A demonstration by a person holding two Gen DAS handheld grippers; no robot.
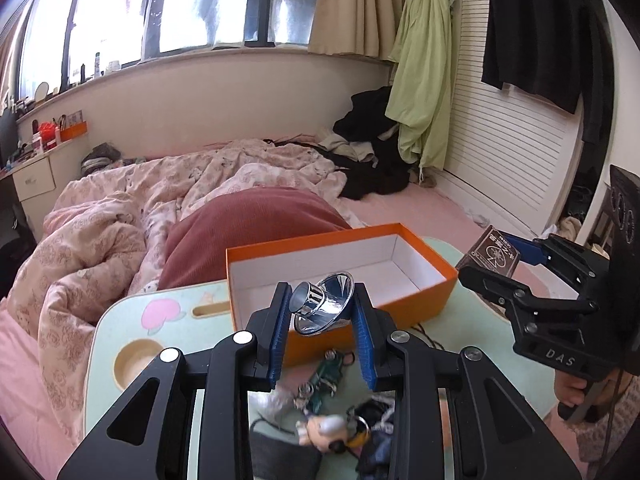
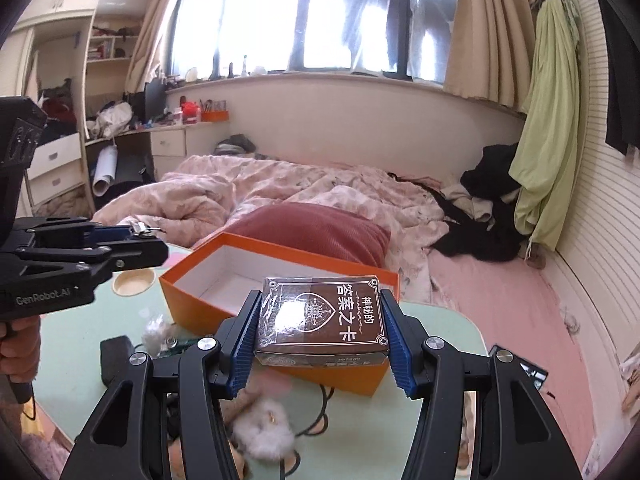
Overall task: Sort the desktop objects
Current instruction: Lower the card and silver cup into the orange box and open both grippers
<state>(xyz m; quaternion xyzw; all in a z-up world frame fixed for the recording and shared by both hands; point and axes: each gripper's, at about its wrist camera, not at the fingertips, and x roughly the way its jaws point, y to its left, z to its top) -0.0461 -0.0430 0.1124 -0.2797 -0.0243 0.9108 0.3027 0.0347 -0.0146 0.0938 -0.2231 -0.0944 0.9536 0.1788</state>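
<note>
My left gripper (image 1: 322, 312) is shut on a shiny silver cone-shaped metal piece (image 1: 324, 304), held above the near wall of the open orange box (image 1: 420, 292). My right gripper (image 2: 322, 324) is shut on a brown card box (image 2: 324, 320) with white print, lifted in front of the orange box (image 2: 192, 292). In the left wrist view the right gripper (image 1: 486, 256) with the brown card box (image 1: 494, 254) hangs at the right of the orange box. In the right wrist view the left gripper (image 2: 154, 234) shows at the left with the silver piece (image 2: 140, 228).
The pale green lap table (image 1: 160, 312) bears a keychain figure (image 1: 328, 428), a green trinket (image 1: 326, 372), a fluffy white pompom (image 2: 264, 432), a black adapter (image 2: 116, 360) and a cable. A red cushion (image 2: 312, 228) and rumpled pink quilt (image 1: 100, 232) lie behind. A hand (image 2: 18, 344) grips the left handle.
</note>
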